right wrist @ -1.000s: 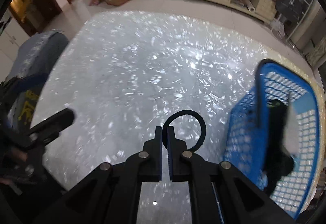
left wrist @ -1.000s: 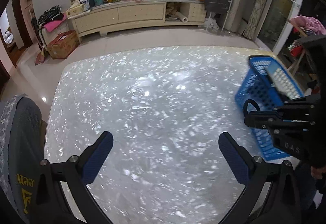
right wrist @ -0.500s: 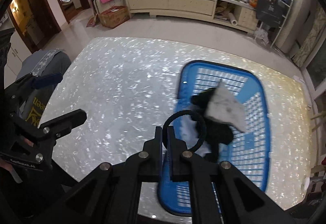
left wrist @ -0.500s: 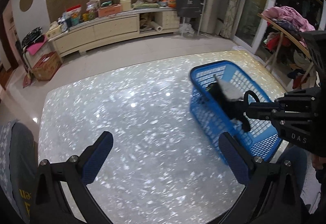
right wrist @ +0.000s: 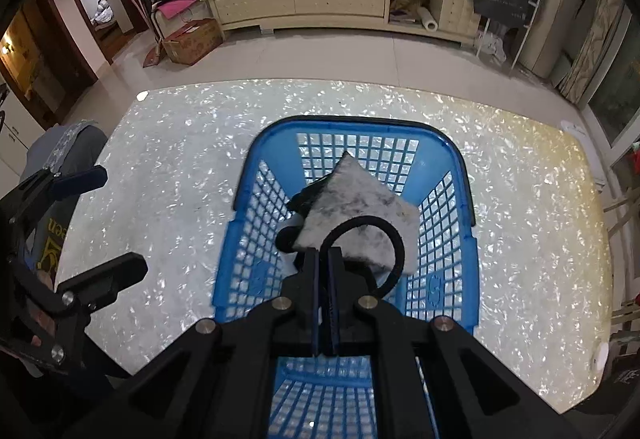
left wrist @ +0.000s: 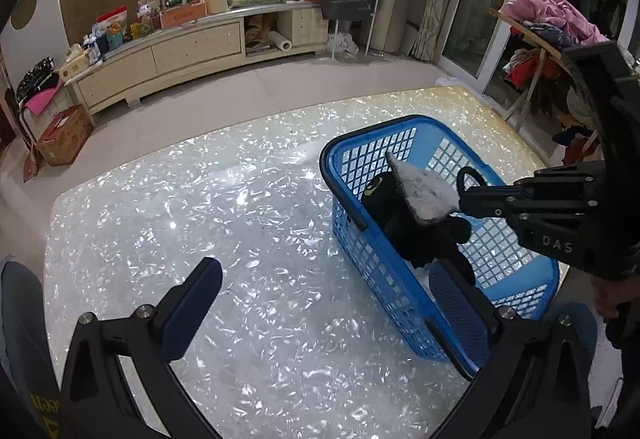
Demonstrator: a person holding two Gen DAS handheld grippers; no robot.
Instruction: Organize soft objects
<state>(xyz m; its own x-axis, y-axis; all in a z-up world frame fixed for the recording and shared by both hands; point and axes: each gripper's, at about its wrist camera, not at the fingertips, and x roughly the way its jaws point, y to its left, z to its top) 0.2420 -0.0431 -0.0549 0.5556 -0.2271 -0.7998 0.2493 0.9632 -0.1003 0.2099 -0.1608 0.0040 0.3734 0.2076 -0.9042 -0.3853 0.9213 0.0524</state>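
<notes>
A blue plastic basket [right wrist: 464, 175] stands on the glittery white table [right wrist: 180, 167]; it also shows in the left wrist view [left wrist: 400, 323]. Inside lie a black plush toy [left wrist: 404, 223] and a grey-white fuzzy cushion [right wrist: 352, 199], also seen from the left wrist [left wrist: 424, 191]. My right gripper [right wrist: 325, 253] is shut on a black hair-tie loop [right wrist: 396, 239] and holds it above the basket; the left wrist view shows that gripper [left wrist: 464, 195] and the loop [left wrist: 472, 175] too. My left gripper [left wrist: 324, 299] is open and empty over the table, left of the basket.
A long cream cabinet [left wrist: 192, 51] cluttered with boxes lines the far wall. A cardboard box [left wrist: 60, 135] sits on the floor at left. A clothes rack with garments [left wrist: 548, 23] stands at right. A grey garment [right wrist: 68, 167] hangs at the table's left edge.
Both views have swung right, bringing the basket from the right edge to the centre. My right gripper, still shut on the hair-tie, now hovers over the basket. The left gripper stayed open.
</notes>
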